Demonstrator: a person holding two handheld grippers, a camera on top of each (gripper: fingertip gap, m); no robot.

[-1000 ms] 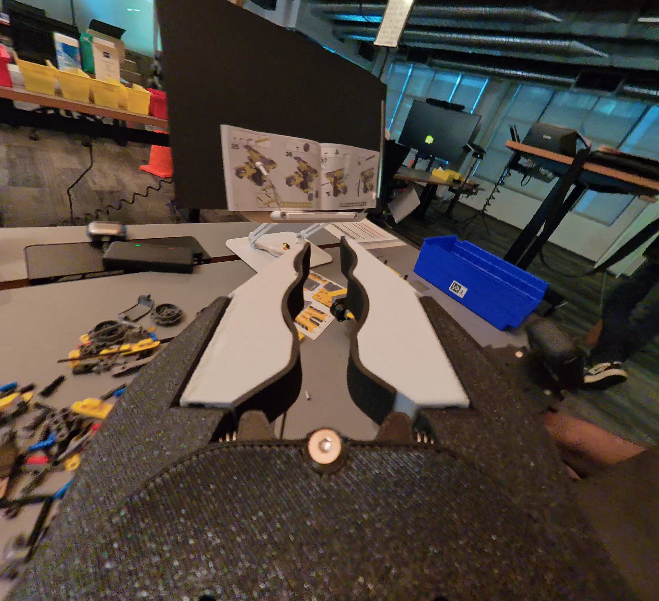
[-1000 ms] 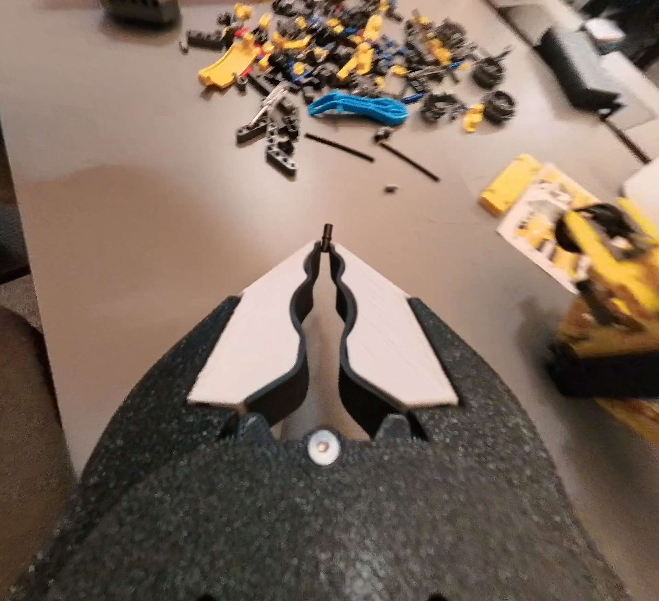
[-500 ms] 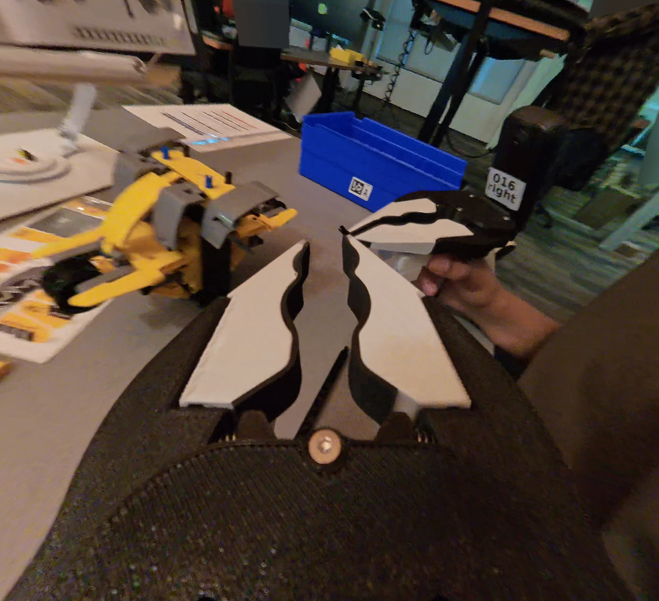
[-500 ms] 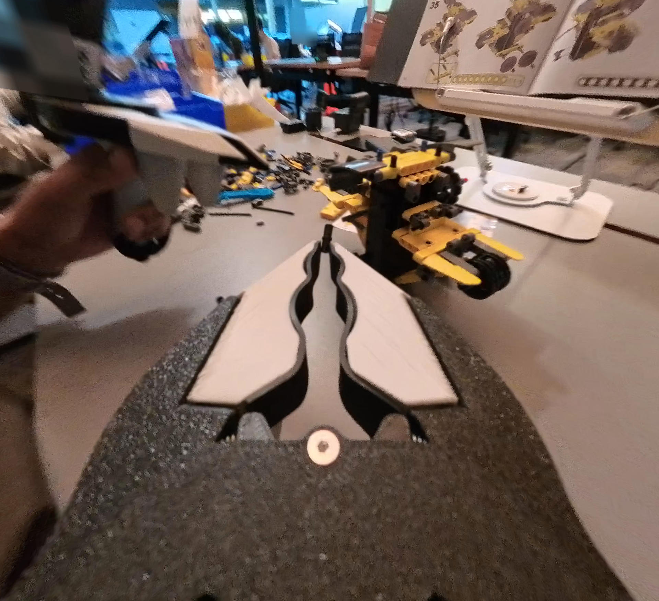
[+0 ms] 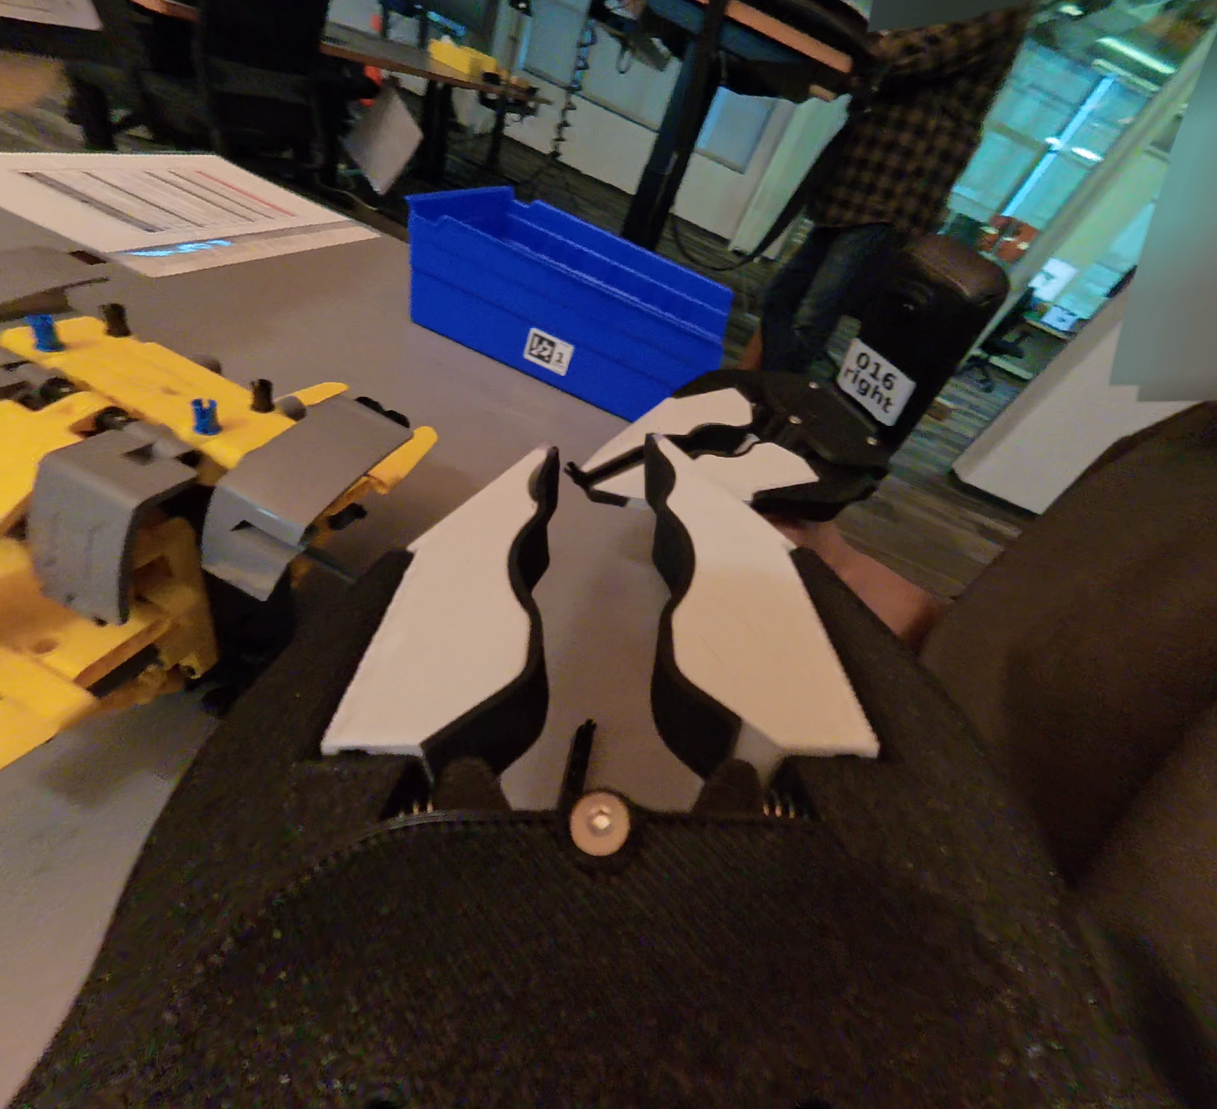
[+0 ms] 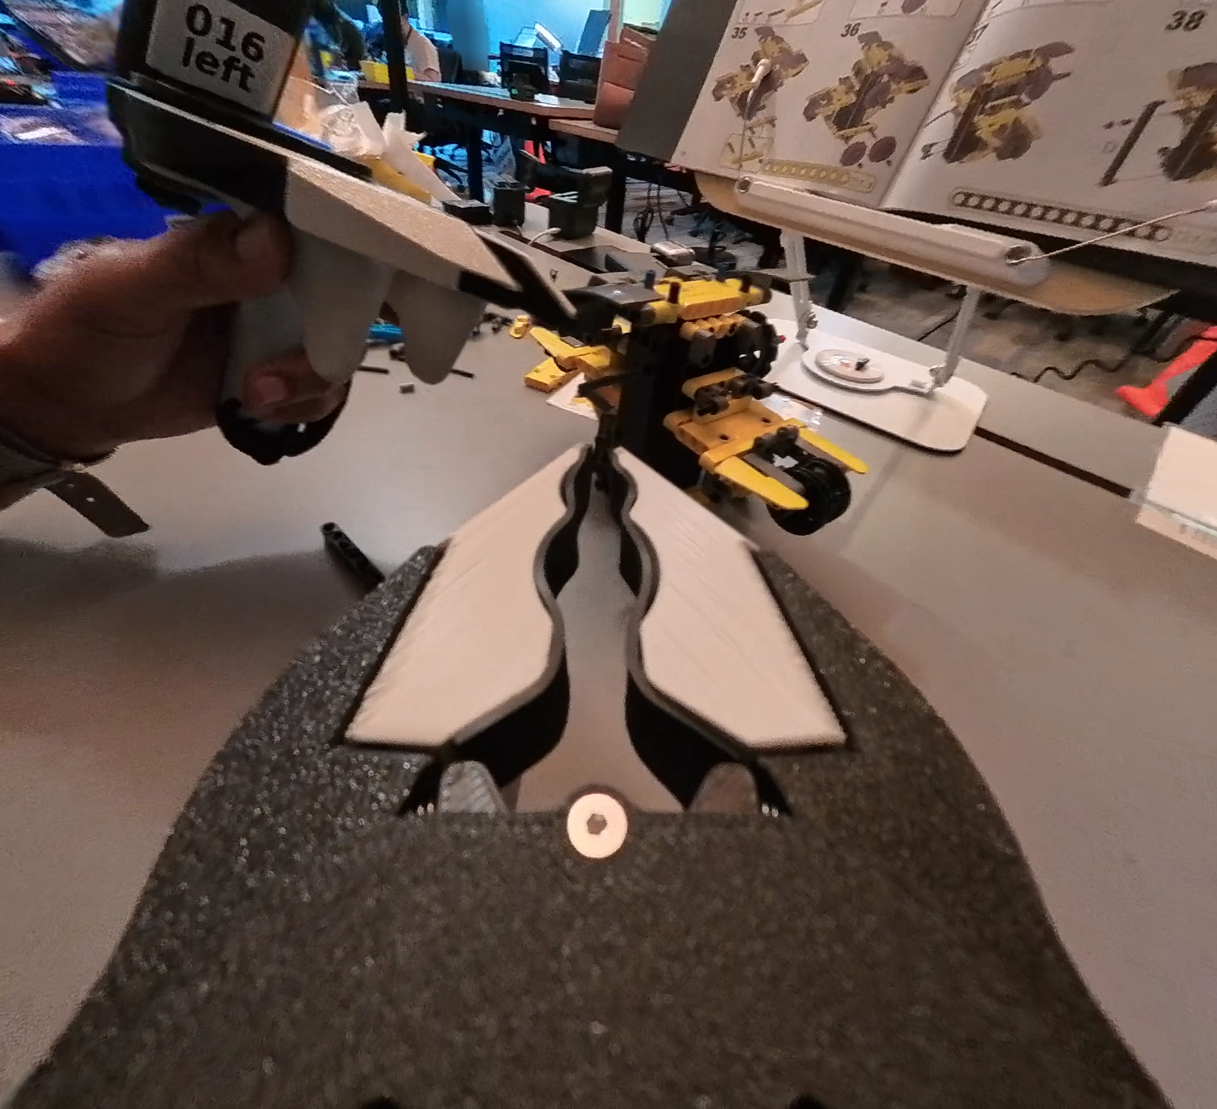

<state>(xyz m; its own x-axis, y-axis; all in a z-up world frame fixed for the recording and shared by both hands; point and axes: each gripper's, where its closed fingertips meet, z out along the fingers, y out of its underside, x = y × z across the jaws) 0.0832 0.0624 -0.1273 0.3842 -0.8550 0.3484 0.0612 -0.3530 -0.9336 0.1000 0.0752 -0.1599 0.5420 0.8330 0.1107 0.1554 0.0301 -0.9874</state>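
Note:
A yellow, grey and black brick model [image 6: 698,366] stands on the grey table [image 6: 988,616]; it also shows at the left of the left wrist view [image 5: 151,471]. My right gripper [image 6: 602,455] is shut on a small black pin [image 6: 602,468] and holds it just in front of the model's black middle. The right gripper also shows in the left wrist view [image 5: 658,465], with the pin [image 5: 581,475] sticking out of its tip. My left gripper [image 5: 600,446] is open and empty, just right of the model. In the right wrist view its tip [image 6: 527,281] is at the model's top edge.
An open instruction booklet [image 6: 922,90] rests on a white stand [image 6: 889,392] behind the model. A blue bin [image 5: 560,300] sits at the table's far edge. A black beam [image 6: 349,551] lies on the table. Loose bricks [image 6: 395,333] lie beyond. A person in a checked shirt [image 5: 909,123] stands behind. Left tips to right tips: about 4 cm.
Both grippers have swung in to the yellow model. The right one carried the black pin from near the loose bricks up to the model. The left one has come closer beside it.

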